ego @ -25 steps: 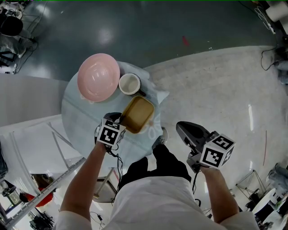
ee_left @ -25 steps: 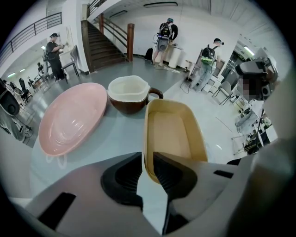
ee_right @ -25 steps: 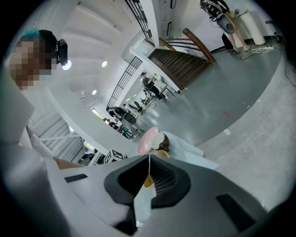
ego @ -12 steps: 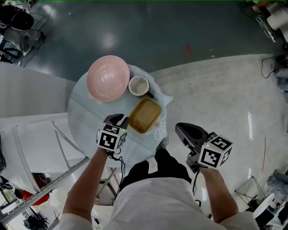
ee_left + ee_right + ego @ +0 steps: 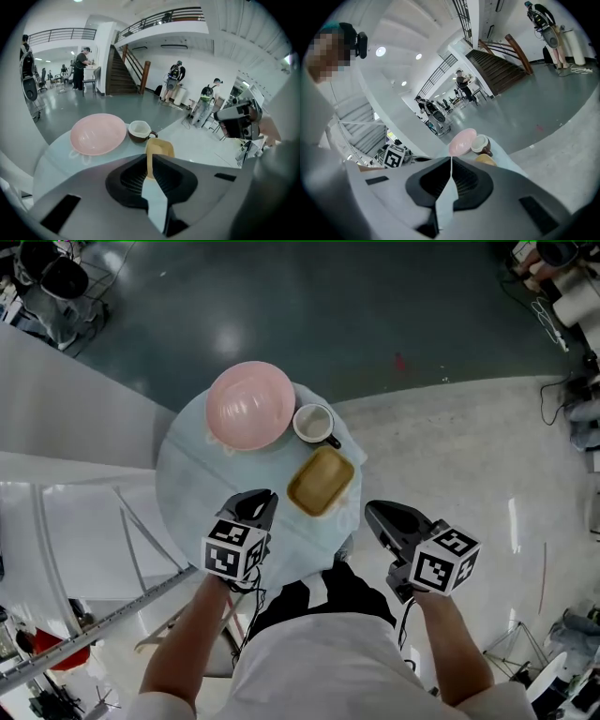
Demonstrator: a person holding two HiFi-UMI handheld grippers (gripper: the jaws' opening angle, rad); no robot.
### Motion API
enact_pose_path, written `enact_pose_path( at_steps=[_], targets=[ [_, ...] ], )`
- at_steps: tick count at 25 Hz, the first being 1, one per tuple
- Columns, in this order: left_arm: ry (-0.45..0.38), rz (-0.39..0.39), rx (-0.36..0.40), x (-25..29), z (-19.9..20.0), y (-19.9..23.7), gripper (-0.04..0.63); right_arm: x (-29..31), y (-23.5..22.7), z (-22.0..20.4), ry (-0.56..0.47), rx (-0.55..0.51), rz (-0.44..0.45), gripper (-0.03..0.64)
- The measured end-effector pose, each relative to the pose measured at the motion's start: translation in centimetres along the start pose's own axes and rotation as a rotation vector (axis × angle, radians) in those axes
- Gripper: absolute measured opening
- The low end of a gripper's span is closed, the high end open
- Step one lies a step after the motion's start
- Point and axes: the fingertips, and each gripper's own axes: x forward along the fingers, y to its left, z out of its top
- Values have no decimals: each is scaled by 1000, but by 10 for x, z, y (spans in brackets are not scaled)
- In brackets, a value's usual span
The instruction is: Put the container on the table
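The yellow-brown container (image 5: 321, 481) lies flat on the round pale table (image 5: 192, 484), just in front of the brown cup (image 5: 314, 424) and to the right of the pink bowl (image 5: 248, 404). My left gripper (image 5: 263, 502) hovers over the table's near edge, a short way left of the container and apart from it. Its jaws stand a narrow gap apart with nothing between them, and the container (image 5: 161, 147) shows through that gap beyond the left gripper (image 5: 149, 157). My right gripper (image 5: 380, 517) hangs off the table to the right, over the floor; the right gripper (image 5: 450, 161) is shut and empty.
White panels and metal framing (image 5: 66, 512) stand to the left of the table. The person's dark trousers (image 5: 323, 582) are just below its near edge. Cables and gear (image 5: 572, 296) lie at the far right. Several people (image 5: 206, 96) stand in the hall behind.
My left gripper has let go of the container's near edge and drawn back toward the person. The container now rests on the table. The right gripper has barely moved.
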Motion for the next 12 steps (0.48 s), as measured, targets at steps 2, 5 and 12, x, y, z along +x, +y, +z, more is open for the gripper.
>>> enact_pose_path(
  at_steps=[2,5,12],
  targets=[
    [-34,-10,-9,-17,1,0,49,2,13,-2,-1,-19,-5,26],
    [-84,-23,-7,-42,3,-2,44,4,31,-6,-3,-54,-15,26],
    [-192,-40,5,-96,13,-3,38,9,69,-18,-1,-127,-34,26]
  ],
)
